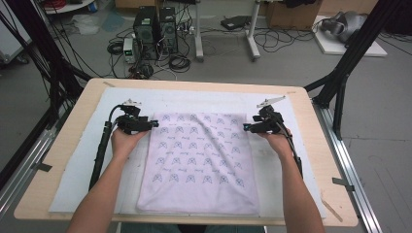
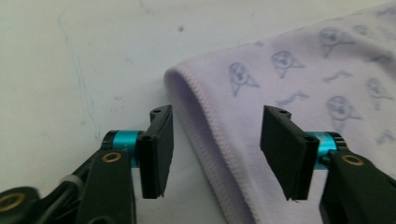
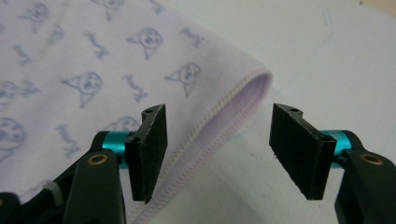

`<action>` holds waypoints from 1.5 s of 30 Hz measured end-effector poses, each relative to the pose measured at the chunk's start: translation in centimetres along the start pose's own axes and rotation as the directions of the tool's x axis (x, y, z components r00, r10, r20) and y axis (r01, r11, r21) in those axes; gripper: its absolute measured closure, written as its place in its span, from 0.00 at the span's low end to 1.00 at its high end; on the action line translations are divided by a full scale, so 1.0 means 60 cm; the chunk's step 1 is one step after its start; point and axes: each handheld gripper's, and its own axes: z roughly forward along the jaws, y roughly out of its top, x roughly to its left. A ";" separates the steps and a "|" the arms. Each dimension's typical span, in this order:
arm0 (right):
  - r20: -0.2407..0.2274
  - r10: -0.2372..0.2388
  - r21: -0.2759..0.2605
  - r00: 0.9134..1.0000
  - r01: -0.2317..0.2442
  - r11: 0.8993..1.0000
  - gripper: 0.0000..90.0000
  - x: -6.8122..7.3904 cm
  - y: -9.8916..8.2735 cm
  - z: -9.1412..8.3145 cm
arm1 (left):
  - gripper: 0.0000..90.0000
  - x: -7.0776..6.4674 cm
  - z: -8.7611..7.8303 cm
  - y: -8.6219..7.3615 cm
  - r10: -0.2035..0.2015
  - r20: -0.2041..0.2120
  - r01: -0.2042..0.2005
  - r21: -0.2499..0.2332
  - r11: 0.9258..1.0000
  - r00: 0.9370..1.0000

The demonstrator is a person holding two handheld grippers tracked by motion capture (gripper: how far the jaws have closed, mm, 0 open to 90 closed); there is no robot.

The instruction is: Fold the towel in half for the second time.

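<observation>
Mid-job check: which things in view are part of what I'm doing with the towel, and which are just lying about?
In the job:
towel, lilac, spread flat
left gripper, open, astride its far left corner
right gripper, open, astride its far right corner
white mat under it

Lying about:
computer towers on the floor
cables
cardboard box

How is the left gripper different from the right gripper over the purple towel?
The left gripper sits at the towel's far left corner; the right gripper sits at its far right corner. In the left gripper view, the towel's hem runs between the jaws nearer the right jaw; in the right gripper view, it runs nearer the left jaw. Both are open, pinching nothing yet, and each straddles a stitched edge.
</observation>
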 end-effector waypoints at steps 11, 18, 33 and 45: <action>-0.091 0.030 0.020 0.995 -0.028 0.999 0.83 0.001 -0.020 0.027 | 0.90 -0.009 0.019 -0.008 0.058 -0.002 -0.058 0.038 0.998 0.998; -0.128 0.020 0.000 0.992 -0.020 1.000 0.94 0.005 -0.014 0.013 | 0.94 -0.014 -0.016 0.004 0.077 0.020 -0.075 -0.075 0.994 0.997; -0.236 -0.111 -0.144 0.965 0.079 0.986 0.92 0.088 -0.075 -0.127 | 0.96 -0.064 -0.164 -0.105 0.214 0.141 -0.185 -0.194 0.963 0.967; -0.150 -0.051 -0.090 0.987 0.037 0.995 0.45 0.080 -0.076 -0.116 | 0.46 -0.069 -0.143 -0.095 0.194 0.150 -0.179 -0.105 0.978 0.970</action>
